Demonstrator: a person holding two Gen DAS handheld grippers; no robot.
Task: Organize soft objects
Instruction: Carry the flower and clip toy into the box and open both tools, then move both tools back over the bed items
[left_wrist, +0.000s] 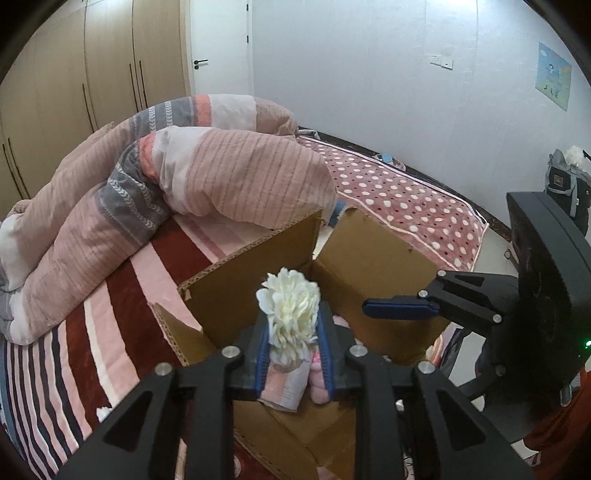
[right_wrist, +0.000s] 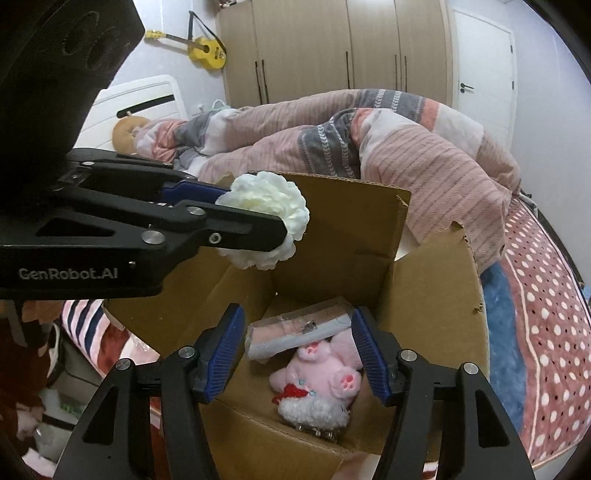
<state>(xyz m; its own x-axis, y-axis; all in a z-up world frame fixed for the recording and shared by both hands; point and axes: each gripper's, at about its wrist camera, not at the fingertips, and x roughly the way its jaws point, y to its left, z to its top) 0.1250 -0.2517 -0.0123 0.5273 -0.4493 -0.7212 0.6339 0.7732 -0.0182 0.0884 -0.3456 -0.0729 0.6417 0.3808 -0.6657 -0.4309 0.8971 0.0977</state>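
Observation:
My left gripper (left_wrist: 293, 325) is shut on a white fluffy flower-like soft object (left_wrist: 291, 314) and holds it above an open cardboard box (left_wrist: 255, 291) on the bed. In the right wrist view the same white soft object (right_wrist: 266, 225) hangs over the box's left side, with the left gripper (right_wrist: 258, 221) clamped on it. Inside the box (right_wrist: 351, 236) lie a pink plush toy (right_wrist: 325, 380) and a folded pink and grey cloth (right_wrist: 295, 332). My right gripper (right_wrist: 297, 354) is open and empty above the box opening; it also shows in the left wrist view (left_wrist: 402, 308).
A rumpled pink and grey striped quilt (left_wrist: 184, 192) lies behind the box. A red polka-dot blanket (left_wrist: 402, 203) covers the bed's far part. Wooden wardrobes (right_wrist: 332, 48), a yellow guitar (right_wrist: 205, 50) and a brown plush (right_wrist: 127, 131) are in the background.

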